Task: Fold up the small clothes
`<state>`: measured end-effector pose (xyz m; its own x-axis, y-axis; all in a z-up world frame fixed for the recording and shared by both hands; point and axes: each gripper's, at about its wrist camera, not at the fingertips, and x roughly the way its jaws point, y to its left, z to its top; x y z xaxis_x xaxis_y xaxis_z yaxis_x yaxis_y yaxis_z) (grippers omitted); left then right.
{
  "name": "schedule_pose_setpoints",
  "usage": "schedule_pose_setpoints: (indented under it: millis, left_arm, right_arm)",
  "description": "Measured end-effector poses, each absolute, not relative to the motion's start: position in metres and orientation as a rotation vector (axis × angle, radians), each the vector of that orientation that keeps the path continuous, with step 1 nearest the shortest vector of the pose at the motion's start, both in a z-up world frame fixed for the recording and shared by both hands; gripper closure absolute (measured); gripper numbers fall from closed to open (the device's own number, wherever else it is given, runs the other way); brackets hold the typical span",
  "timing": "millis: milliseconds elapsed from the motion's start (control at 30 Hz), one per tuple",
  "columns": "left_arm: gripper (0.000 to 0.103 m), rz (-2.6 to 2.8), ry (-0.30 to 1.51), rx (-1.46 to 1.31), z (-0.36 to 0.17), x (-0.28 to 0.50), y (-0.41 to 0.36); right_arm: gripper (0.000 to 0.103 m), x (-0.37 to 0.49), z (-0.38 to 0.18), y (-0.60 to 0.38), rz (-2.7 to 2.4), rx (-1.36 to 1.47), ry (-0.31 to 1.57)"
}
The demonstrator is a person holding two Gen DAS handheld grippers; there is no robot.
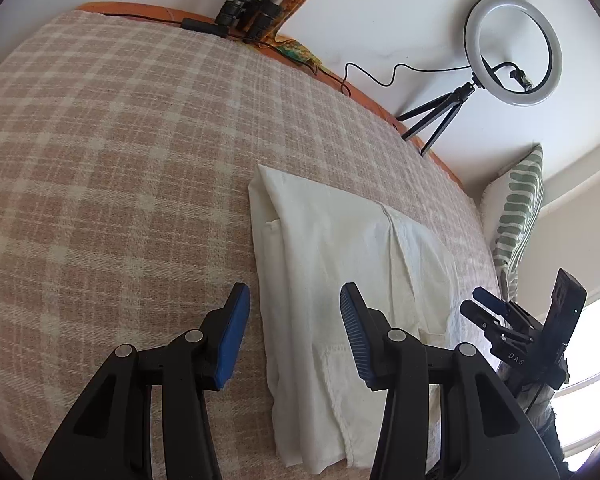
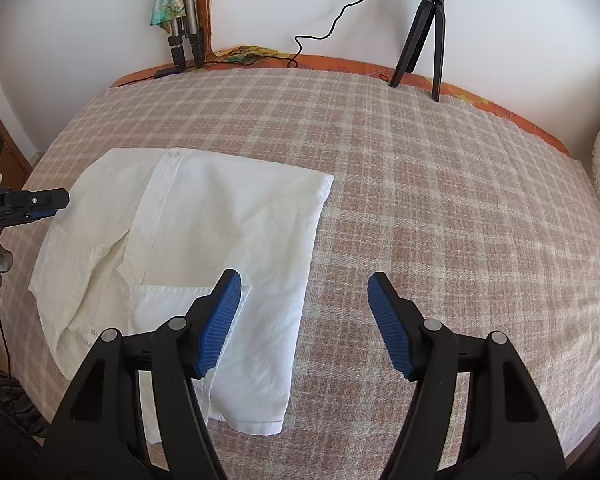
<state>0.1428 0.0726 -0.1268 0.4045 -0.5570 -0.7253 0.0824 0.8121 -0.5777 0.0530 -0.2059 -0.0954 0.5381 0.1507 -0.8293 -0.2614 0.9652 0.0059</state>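
Observation:
A white shirt [image 1: 340,264] [image 2: 204,232] lies folded flat on the pink checked blanket [image 1: 100,160] [image 2: 440,200]. My left gripper [image 1: 296,300] hovers open over the shirt's left edge, with nothing between its blue pads. My right gripper [image 2: 304,292] is open above the shirt's right edge; its left pad [image 2: 220,320] hangs over the cloth and its right pad is over bare blanket. Neither holds the cloth. The right gripper [image 1: 496,312] shows at the far right of the left wrist view. The left gripper [image 2: 40,204] shows at the left edge of the right wrist view.
A ring light [image 1: 512,48] on a small black tripod [image 2: 428,32] stands at the bed's far edge, its cable trailing along the wall. Tripod legs [image 2: 188,20] with a colourful cloth lean in the back corner. A green patterned pillow [image 1: 516,216] sits at the right.

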Motion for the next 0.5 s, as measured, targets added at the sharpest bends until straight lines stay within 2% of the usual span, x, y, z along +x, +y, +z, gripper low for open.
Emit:
schedule_pose_setpoints:
  millis: [433, 500]
  left_arm:
    - [0.057, -0.484, 1.14, -0.568, -0.143, 0.153, 0.067]
    - [0.057, -0.492, 1.146, -0.584, -0.144, 0.154, 0.069]
  right_arm:
    - [0.034, 0.069, -0.127, -0.229, 0.372, 0.112, 1.087]
    - [0.03, 0.071, -0.131, -0.233, 0.39, 0.155, 1.111]
